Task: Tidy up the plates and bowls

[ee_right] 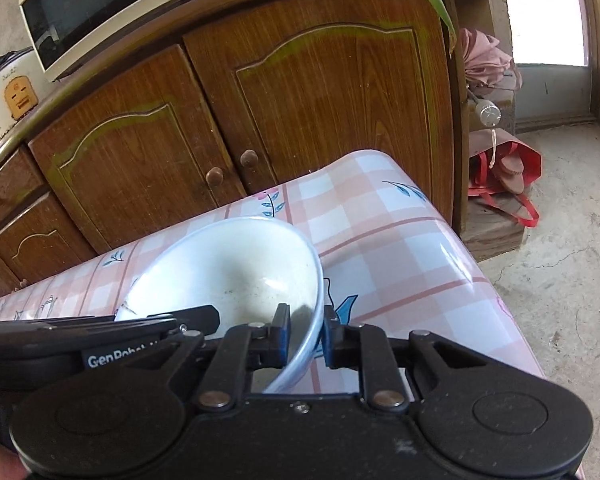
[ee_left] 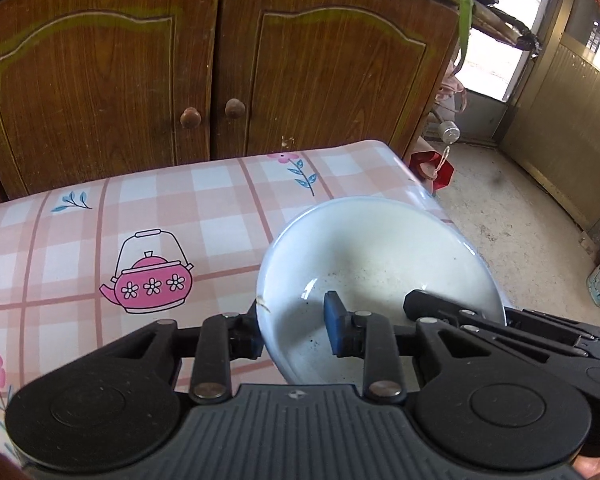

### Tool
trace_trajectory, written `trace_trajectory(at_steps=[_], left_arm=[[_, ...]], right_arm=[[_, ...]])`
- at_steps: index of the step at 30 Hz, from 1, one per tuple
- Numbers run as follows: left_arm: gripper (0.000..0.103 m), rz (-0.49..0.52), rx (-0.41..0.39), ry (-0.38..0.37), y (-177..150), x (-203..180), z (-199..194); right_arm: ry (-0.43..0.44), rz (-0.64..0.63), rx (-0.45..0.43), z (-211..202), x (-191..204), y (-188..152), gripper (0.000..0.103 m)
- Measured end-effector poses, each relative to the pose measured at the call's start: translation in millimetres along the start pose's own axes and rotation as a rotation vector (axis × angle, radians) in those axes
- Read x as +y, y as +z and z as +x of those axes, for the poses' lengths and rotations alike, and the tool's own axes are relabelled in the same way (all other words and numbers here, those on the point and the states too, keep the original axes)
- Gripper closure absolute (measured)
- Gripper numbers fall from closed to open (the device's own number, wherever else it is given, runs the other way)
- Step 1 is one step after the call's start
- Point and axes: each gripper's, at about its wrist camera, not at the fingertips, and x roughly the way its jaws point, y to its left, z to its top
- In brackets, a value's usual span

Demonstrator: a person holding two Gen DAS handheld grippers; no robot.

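Note:
A white bowl (ee_left: 372,248) with a pale blue rim sits near the right end of the table, and both grippers hold it. My left gripper (ee_left: 294,320) is shut on its left rim, one finger outside the wall and the blue-padded finger inside. My right gripper (ee_right: 306,320) is shut on the opposite rim of the bowl (ee_right: 228,268), again with one finger on each side of the wall. The bowl holds only dark specks. No plates are in view.
The table wears a pink checked oilcloth (ee_left: 140,220). Behind it stands a brown wooden cabinet (ee_left: 140,80) carrying a microwave (ee_right: 100,4) and a rice cooker (ee_right: 8,96). Bare concrete floor (ee_right: 560,280) and a red bag (ee_right: 508,168) lie past the table's right edge.

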Motion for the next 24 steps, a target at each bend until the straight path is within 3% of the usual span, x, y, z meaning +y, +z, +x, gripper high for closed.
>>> trace_trajectory(at_steps=[13, 24], left_arm=[[0.074, 0.04, -0.111, 0.032, -12.3, -14.3, -99.5], [0.073, 0.043, -0.155, 0.049, -56.6, -19.3, -180.9]], right_arm=[[0.019, -0.031, -0.089, -100.8, 39.3, -10.4, 0.081], [0.039, -0.049, -0.114, -188.9, 71.7, -47.1, 0.081]])
